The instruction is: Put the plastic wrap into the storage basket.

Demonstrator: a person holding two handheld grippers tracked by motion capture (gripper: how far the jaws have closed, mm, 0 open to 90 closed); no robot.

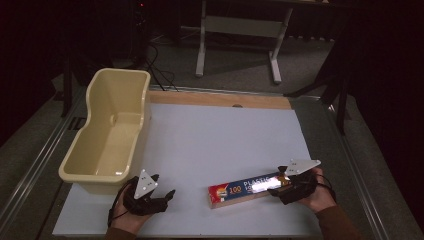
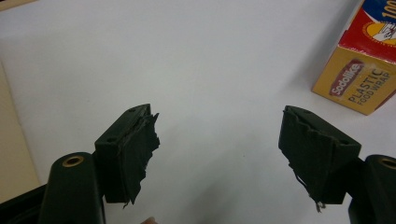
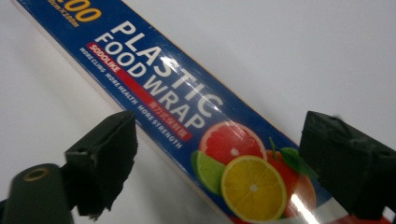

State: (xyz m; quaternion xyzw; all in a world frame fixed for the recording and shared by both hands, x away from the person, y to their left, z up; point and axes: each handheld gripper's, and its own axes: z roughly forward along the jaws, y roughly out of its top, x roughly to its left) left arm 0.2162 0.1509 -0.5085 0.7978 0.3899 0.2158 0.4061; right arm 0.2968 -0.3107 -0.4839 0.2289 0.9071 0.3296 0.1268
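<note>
High view: white desk [image 1: 220, 135], cream plastic tub [image 1: 107, 130] at left edge, long blue plastic-wrap box [image 1: 247, 189] flat near front. Right gripper [image 1: 287, 187] jaws wide, astride box, unpressed. Left gripper [image 1: 162, 192] jaws wide, empty.

The left gripper [image 2: 219, 154] holds its two black jaws wide apart over the white table surface [image 2: 196, 60], with nothing between them. Torn black padding hangs from both fingertips [image 2: 140, 149]. At the upper right lies one end of a plastic food wrap box [image 2: 362, 70], clear of the jaws.
</note>
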